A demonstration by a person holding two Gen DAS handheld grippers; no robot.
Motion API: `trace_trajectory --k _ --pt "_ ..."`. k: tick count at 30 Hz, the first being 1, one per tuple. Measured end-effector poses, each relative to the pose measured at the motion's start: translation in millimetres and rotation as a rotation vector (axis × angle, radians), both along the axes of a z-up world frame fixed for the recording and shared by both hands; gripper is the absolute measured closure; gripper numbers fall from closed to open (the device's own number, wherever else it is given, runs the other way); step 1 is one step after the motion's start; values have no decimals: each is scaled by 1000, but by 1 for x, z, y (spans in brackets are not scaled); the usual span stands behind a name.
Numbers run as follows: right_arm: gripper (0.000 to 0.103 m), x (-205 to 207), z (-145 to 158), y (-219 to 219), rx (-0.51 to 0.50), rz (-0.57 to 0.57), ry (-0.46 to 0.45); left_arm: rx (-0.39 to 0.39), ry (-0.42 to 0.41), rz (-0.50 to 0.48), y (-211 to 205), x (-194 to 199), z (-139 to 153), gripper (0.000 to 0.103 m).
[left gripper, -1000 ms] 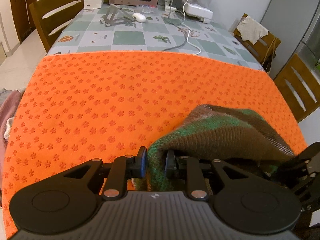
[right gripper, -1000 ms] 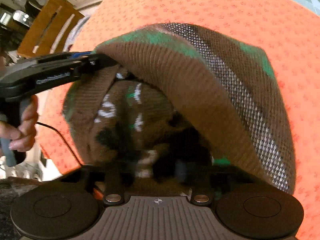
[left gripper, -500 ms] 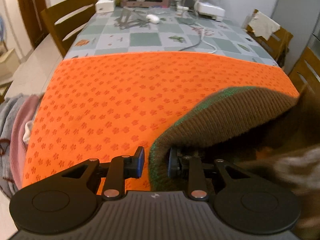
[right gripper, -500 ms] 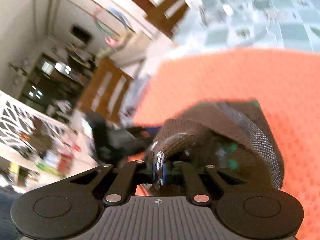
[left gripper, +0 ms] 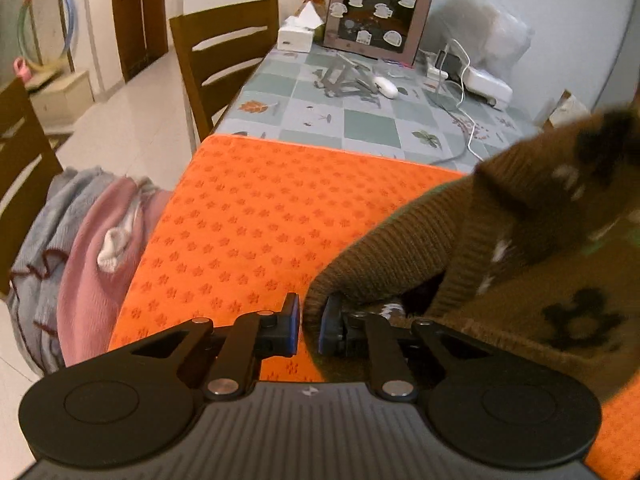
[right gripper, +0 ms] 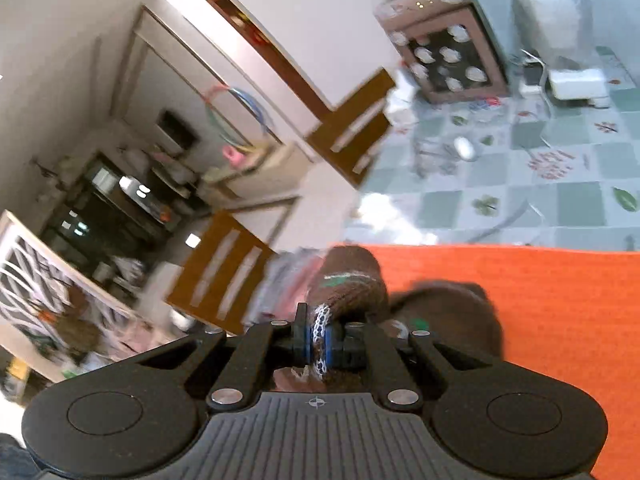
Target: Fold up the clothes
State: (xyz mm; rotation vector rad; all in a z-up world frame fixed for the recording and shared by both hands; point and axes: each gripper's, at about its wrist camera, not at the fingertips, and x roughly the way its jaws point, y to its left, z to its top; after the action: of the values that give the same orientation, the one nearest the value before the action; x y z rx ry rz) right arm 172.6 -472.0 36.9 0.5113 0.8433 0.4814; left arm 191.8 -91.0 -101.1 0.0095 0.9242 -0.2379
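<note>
My right gripper [right gripper: 318, 340] is clamped on a thin knit edge of the brown sweater [left gripper: 500, 264], raised above the orange mat [left gripper: 256, 216]. My left gripper [left gripper: 309, 326] has just been closing on the ribbed hem, which sits between its jaws; there is still a sliver of gap on one side, so I judge that hold weak. If I keep lifting, the hem could slide out on the left and the sweater would swing from one corner, bunching rather than spreading. It could also drag towards the pile of clothes [left gripper: 92, 252] on the chair beside the mat.
</note>
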Motion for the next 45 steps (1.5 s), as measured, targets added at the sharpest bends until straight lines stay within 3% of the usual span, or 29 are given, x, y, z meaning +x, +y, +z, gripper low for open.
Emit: trace_trajectory --k 6,9,13,20,21,22,24,29,31,38,45 --pt "93 1 -74 3 -87 -5 151 -71 65 -15 15 -21 -11 87" --pt "93 -11 -104 5 -102 13 211 -103 45 -77 13 -37 -8 87" --pt "93 -36 -123 11 -140 58 243 -153 49 -165 -2 -48 -3 86" --pt "93 -79 -152 21 -240 104 290 -223 100 -229 -52 -28 -9 85" --pt "92 -84 -155 22 -247 104 293 -231 112 -237 -61 -23 -11 84" --pt "91 -90 -158 23 -254 104 296 -237 125 -241 -69 -18 -13 76" --pt "89 -96 -157 24 -262 103 289 -247 146 -242 -82 -10 -17 64" --pt "79 -104 -138 24 -274 90 253 -254 193 -259 -110 4 -26 56" --pt "72 -105 -125 21 -273 81 226 -256 219 -262 -116 9 -30 55" --pt "72 -79 -97 0 -260 -12 182 -293 282 -250 -128 22 -43 51" --pt "72 -31 -115 -13 -277 -2 224 -272 327 -249 -149 33 -59 51"
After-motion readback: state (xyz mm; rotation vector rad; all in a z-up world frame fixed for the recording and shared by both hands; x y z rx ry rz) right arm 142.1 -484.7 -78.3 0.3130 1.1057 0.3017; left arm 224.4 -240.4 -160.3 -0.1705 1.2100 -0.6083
